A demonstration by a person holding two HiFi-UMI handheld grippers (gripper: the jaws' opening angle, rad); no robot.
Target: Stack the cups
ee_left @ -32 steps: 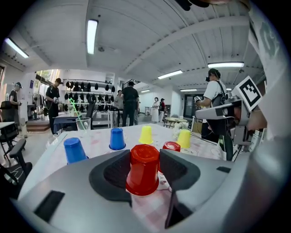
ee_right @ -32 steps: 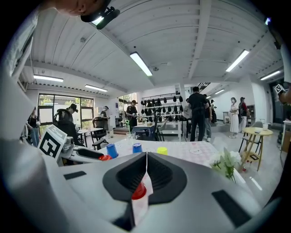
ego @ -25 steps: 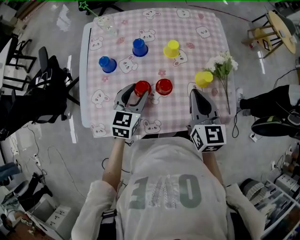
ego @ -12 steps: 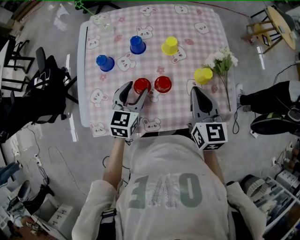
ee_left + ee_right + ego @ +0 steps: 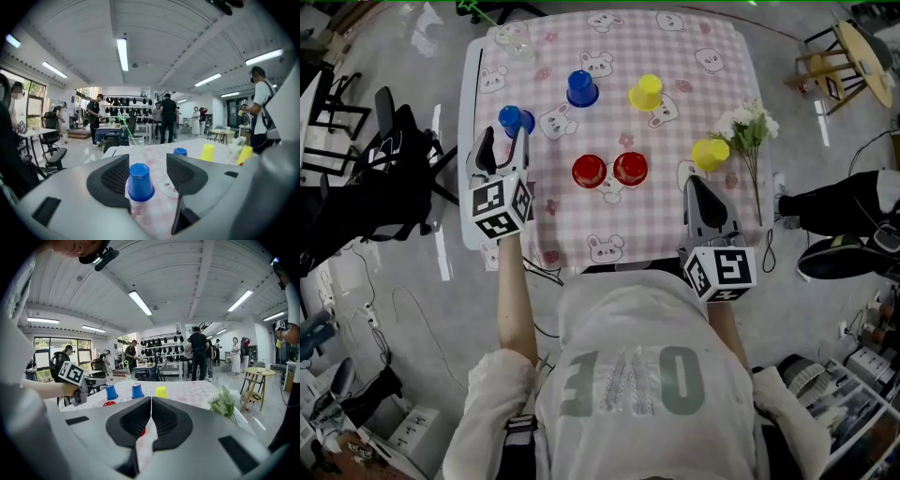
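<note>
Far left, the left gripper's [image 5: 506,134] spread jaws flank a blue cup [image 5: 512,120].

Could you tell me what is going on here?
A person holds a hand-held gripper in each hand at a table of cups. The left hand-held gripper has its jaws open either side of a blue cup near the table's left edge, not closed on it. The right hand-held gripper is shut and empty at the front edge. The other blue cup, the red cups and the yellow cups stand upside down; nothing is stacked yet.
</note>
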